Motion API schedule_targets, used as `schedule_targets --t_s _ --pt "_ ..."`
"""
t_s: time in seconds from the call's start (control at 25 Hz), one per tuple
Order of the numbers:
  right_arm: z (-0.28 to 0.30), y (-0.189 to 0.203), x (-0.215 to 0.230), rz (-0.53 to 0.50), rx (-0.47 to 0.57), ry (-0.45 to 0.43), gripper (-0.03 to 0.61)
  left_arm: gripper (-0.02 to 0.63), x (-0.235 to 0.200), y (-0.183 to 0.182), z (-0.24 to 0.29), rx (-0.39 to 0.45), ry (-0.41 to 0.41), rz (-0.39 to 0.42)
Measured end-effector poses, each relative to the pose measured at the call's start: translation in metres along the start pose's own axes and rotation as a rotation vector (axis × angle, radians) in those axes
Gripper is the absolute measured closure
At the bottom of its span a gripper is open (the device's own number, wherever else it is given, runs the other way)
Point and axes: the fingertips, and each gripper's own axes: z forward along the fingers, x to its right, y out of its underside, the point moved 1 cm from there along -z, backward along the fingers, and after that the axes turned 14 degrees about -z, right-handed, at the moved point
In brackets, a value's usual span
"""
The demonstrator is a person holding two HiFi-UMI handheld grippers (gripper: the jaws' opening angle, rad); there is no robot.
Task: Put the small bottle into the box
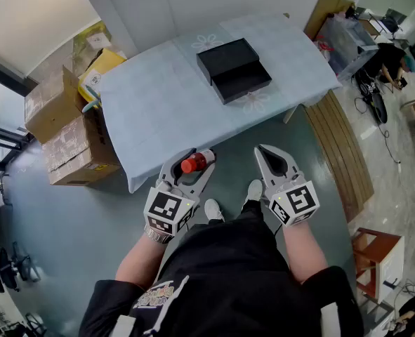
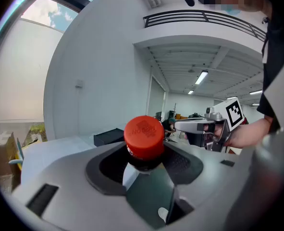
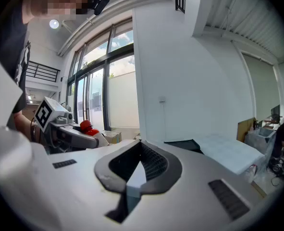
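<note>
A small bottle (image 1: 195, 162) with a red cap (image 2: 144, 135) sits between the jaws of my left gripper (image 1: 197, 161), held in the air in front of the table's near edge. In the left gripper view the jaws close around the bottle's neck just below the cap. To its right my right gripper (image 1: 266, 152) is shut and empty; its tips meet (image 3: 141, 146). The black box (image 1: 234, 70) lies open on the pale blue table (image 1: 158, 111), lid and base side by side, well beyond both grippers. The box (image 2: 108, 137) also shows low and far in the left gripper view.
Cardboard boxes (image 1: 67, 132) are stacked left of the table. A wooden bench (image 1: 344, 146) runs along its right side, with a small stool (image 1: 376, 258) nearer me. A plastic bin (image 1: 347, 41) stands at the far right. The person's feet are on the floor under the grippers.
</note>
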Motion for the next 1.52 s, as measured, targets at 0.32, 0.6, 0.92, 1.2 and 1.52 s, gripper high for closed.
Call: schedule_targets --t_s 0.32,0.6,0.92,1.2,1.52 --pt "0.003 -0.001 -0.001 0.0 0.002 -0.005 0.571 0.393 -0.001 -0.001 -0.001 -0.001 0.0 0.001" --pt "0.001 -0.002 0.002 0.019 0.023 -0.002 0.571 0.393 0.001 -0.001 0.002 0.001 0.002 -0.002" --pt "-0.003 -0.006 0.013 0.001 0.028 0.01 0.571 0.393 0.007 -0.006 0.01 0.009 0.004 -0.005" --pt "-0.001 -0.005 0.031 -0.006 0.035 0.0 0.571 0.393 0.012 -0.012 0.026 0.01 0.001 0.004" --pt "0.007 0.004 0.063 0.004 0.039 -0.033 0.571 0.393 0.016 -0.02 0.059 0.016 -0.033 0.0"
